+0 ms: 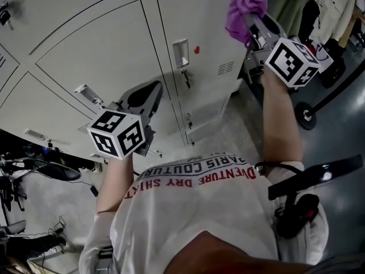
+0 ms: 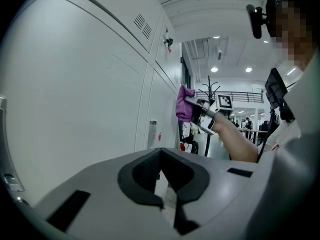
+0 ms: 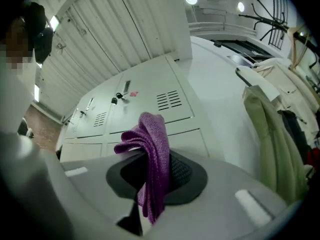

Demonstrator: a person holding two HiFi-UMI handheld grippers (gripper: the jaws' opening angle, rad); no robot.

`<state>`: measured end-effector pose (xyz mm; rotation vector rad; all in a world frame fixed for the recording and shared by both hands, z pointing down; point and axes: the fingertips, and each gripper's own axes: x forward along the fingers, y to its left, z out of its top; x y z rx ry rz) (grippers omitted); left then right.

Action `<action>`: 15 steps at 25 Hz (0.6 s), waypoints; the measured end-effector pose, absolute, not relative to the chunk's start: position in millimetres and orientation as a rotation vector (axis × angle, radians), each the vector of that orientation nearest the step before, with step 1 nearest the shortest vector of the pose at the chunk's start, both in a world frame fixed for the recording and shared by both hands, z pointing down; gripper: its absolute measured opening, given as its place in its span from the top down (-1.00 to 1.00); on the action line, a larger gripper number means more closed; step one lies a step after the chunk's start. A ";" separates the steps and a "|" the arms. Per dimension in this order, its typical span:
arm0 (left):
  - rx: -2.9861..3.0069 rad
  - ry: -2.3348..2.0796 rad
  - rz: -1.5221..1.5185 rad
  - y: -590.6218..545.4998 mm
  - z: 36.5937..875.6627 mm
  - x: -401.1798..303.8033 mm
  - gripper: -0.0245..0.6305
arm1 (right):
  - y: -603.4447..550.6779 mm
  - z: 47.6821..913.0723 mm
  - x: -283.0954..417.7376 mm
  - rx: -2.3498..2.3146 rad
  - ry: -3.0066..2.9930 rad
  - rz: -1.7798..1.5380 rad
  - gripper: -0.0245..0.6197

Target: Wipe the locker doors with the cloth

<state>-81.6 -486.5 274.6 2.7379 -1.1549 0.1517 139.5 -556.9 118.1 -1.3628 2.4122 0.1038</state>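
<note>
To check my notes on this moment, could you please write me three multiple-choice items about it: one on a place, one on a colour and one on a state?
1. Where is the cloth?
A. On the floor
B. In the right claw
C. Hanging on a locker handle

2. What colour is the cloth?
A. White
B. Green
C. Purple

3. What does the left claw hold?
A. Nothing
B. The cloth
C. A key

Answers:
1 B: the right gripper view shows the cloth pinched between that claw's jaws.
2 C: it is purple in all three views.
3 A: the left gripper view shows only the lockers past its jaws.
</note>
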 end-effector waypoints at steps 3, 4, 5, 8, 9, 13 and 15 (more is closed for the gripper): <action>2.727 -1.161 0.145 -486.0 276.7 -83.3 0.93 | -539.8 129.7 95.5 -1.248 2.493 0.099 0.80; 2.724 -1.162 0.143 -486.2 277.1 -83.6 0.93 | -535.9 135.5 81.1 -1.226 2.523 0.108 0.80; 2.723 -1.163 0.143 -486.4 277.3 -83.7 0.93 | -532.9 142.3 67.2 -1.207 2.552 0.115 0.80; 2.722 -1.168 0.136 -486.4 277.1 -85.5 0.93 | -528.2 166.3 30.0 -1.148 2.627 0.088 0.80; 2.721 -1.172 0.133 -486.1 277.2 -86.9 0.93 | -527.9 174.7 18.9 -1.128 2.649 0.070 0.80; 2.706 -1.190 0.121 -487.7 279.6 -94.6 0.93 | -532.4 205.2 -16.6 -1.082 2.721 0.014 0.80; 2.697 -1.198 0.118 -489.8 280.4 -97.5 0.93 | -538.5 213.4 -25.1 -1.078 2.728 -0.008 0.80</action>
